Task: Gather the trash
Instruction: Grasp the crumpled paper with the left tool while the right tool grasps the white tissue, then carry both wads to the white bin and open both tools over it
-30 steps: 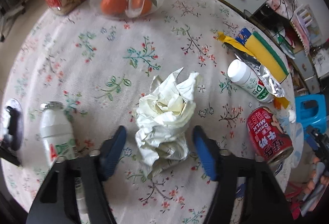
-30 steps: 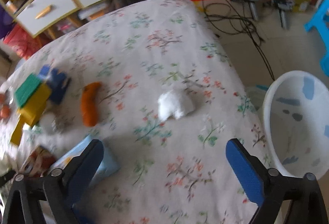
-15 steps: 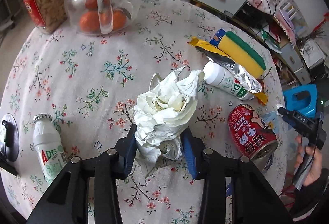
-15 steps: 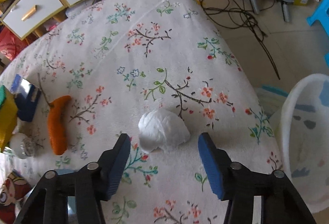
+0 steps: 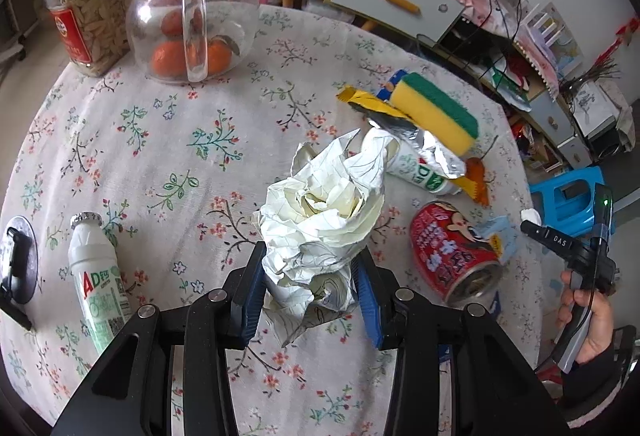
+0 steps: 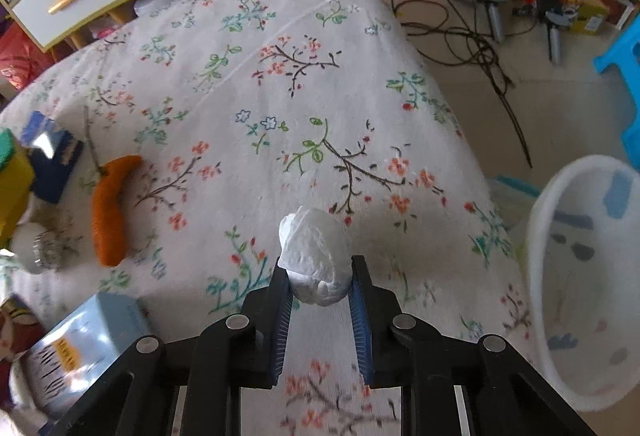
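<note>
My left gripper [image 5: 310, 276] is shut on a big crumpled ball of cream paper [image 5: 324, 211], held just above the flowered tablecloth [image 5: 168, 139]. My right gripper [image 6: 318, 284] is shut on a small white tissue wad [image 6: 314, 256], lifted off the cloth [image 6: 280, 95]. A white trash basket [image 6: 584, 276] stands on the floor to the right of the table. Other litter lies around: a red milk can [image 5: 452, 252], a white AD bottle [image 5: 100, 284], a second bottle under foil [image 5: 424, 171], an orange peel [image 6: 110, 203].
A glass jug with oranges [image 5: 192, 27] and a jar of seeds [image 5: 90, 23] stand at the table's far side. A yellow-green sponge [image 5: 436, 111] lies on a wrapper. A hand [image 5: 588, 320] holds the other gripper at the right. Cables and a blue stool [image 6: 624, 83] are on the floor.
Both grippers have shut: the left on the crumpled paper, the right on the tissue wad. Both pieces have been lifted off the cloth.
</note>
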Demonstrator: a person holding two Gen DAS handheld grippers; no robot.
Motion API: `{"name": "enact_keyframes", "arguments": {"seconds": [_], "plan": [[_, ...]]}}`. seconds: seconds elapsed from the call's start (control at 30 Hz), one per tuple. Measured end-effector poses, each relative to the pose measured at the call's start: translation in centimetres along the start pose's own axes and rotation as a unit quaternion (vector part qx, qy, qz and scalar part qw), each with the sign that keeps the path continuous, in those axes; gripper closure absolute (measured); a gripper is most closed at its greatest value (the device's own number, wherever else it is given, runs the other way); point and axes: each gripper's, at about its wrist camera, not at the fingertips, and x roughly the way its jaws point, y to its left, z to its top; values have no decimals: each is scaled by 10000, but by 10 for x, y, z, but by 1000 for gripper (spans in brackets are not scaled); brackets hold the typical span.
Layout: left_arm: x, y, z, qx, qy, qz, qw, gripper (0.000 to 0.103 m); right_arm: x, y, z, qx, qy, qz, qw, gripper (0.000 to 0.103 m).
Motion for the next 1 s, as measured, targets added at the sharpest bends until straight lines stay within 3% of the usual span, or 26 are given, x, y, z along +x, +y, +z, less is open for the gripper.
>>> {"name": "enact_keyframes", "arguments": {"seconds": [0.53, 1.0], "plan": [[-39, -39, -24, 273, -295, -451, 9982, 60, -79, -41, -38, 52, -499, 217, 9985, 79], [-54, -131, -43, 959, -311, -964, 9902, 60, -112, -129, -76, 560, -646, 53, 9963, 78]]}}
